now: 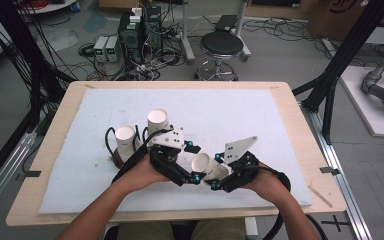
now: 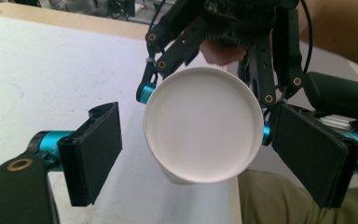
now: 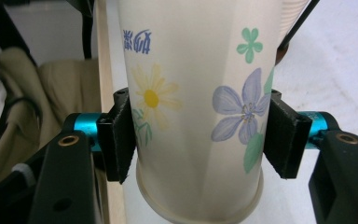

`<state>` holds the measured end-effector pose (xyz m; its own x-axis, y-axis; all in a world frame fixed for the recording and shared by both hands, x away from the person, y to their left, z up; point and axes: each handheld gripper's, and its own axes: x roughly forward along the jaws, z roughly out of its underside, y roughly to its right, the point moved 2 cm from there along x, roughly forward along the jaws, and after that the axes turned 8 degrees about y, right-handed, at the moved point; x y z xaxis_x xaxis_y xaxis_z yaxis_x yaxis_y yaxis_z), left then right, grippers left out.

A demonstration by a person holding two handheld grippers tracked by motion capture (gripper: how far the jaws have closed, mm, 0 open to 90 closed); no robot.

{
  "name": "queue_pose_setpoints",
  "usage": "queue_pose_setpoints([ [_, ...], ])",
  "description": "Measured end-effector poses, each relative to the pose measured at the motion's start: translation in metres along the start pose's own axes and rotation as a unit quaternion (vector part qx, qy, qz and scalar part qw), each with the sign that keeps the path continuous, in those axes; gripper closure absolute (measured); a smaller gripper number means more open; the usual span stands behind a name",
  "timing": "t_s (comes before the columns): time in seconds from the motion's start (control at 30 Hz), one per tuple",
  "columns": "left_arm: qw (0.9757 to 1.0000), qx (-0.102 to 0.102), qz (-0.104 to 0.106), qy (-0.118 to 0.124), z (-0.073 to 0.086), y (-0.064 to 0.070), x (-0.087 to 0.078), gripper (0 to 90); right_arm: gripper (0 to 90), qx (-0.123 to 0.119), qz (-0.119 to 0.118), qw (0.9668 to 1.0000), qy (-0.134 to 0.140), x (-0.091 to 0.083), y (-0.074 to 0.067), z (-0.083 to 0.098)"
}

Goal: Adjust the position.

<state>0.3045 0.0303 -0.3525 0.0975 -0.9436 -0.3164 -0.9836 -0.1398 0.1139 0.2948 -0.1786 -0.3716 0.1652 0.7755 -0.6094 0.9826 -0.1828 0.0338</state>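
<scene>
So far, the flowered paper cup (image 3: 196,116) hangs above the tabletop (image 1: 280,125), pinched by the right gripper (image 3: 198,140); the left gripper (image 2: 196,154) has its jaws spread around its base. Two cups (image 1: 125,137) stand behind, probably awaiting stacking.

Left gripper (image 1: 196,178) fingers spread apart; right gripper (image 1: 214,186) fingers clamped.
</scene>
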Motion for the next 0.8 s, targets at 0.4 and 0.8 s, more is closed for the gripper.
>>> queue_pose_setpoints([
  [0.4, 0.9996, 0.003, 0.015, -0.023, 0.002, 0.001, 0.002, 20.8, 36.1, -0.047, -0.018, 0.9930, -0.107, 0.009, -0.001, -0.026],
  [0.8, 0.9984, 0.009, 0.029, -0.049, 0.006, 0.000, 0.005, 33.9, 36.1, -0.052, -0.031, 0.9919, -0.111, 0.014, -0.003, -0.026],
])
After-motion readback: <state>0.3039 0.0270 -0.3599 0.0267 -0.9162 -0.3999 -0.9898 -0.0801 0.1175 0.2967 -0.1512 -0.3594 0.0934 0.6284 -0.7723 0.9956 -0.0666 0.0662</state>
